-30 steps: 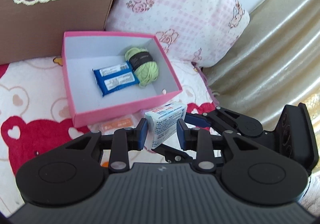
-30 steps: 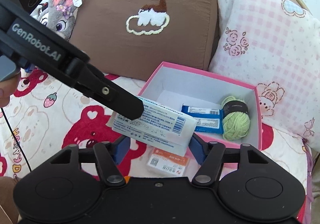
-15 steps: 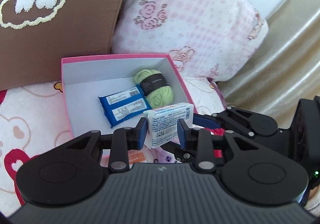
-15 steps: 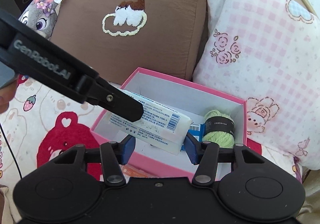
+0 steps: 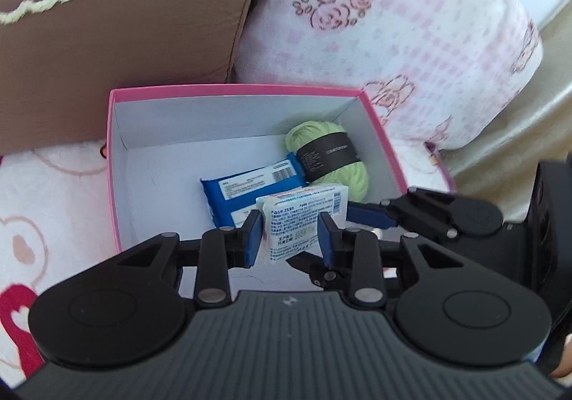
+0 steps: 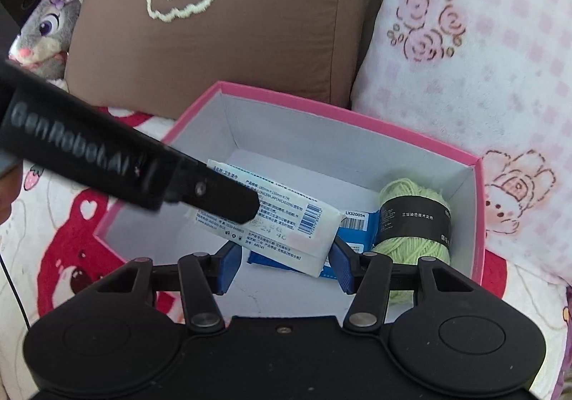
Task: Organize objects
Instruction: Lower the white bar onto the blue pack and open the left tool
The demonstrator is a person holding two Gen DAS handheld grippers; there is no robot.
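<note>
White tissue pack sits clamped between your left gripper pads, hanging over the open pink box. Inside already lie a blue packet and a green yarn ball, so part of the sorting looks done.

From the right wrist, the same tissue pack lies across your right gripper; its jaws have just been closing, the right pad touching the pack's end, the left one apart from it. The pack is not yet set down; lowering and letting go remain.
</note>
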